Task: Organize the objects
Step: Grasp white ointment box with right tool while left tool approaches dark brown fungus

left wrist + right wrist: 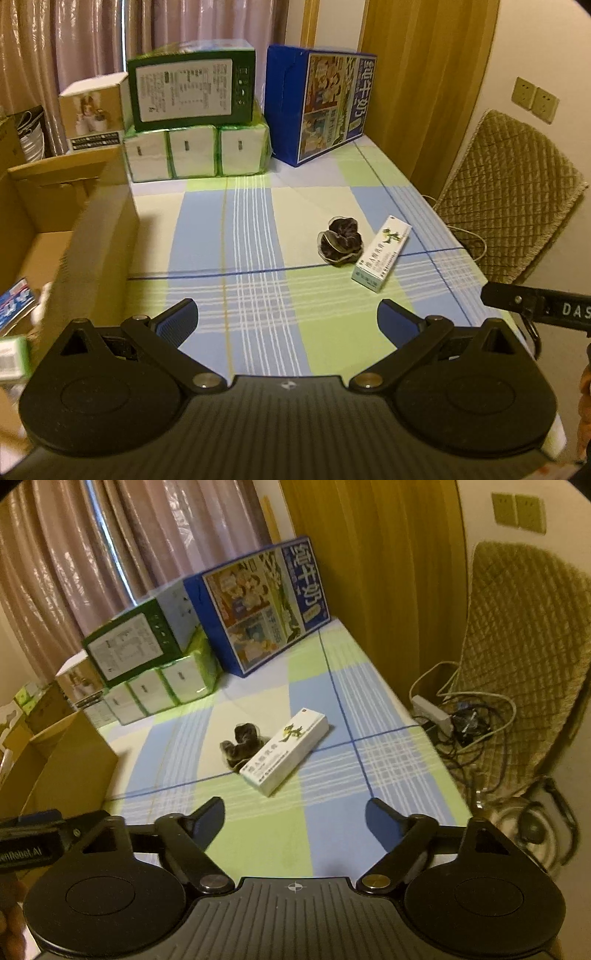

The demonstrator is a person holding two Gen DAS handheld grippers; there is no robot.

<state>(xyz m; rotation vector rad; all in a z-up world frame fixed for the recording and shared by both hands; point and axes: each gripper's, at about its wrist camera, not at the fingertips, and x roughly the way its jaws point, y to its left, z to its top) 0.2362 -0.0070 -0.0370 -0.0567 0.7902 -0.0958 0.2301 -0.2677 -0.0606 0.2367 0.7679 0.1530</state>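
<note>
**Both grippers poised above the near edge of the desk, fingers spread, nothing held.**
The right gripper (pixel 295 825) and left gripper (pixel 287 325) face the white carton (pixel 285 750), which lies flat toward the desk's right edge and touches the dark scrunchie (pixel 242 743). A sound pick would likely close across the carton's narrow sides, clear of the scrunchie, then carry it to the open cardboard box (pixel 92 236) at the left edge, which already holds some items.
</note>
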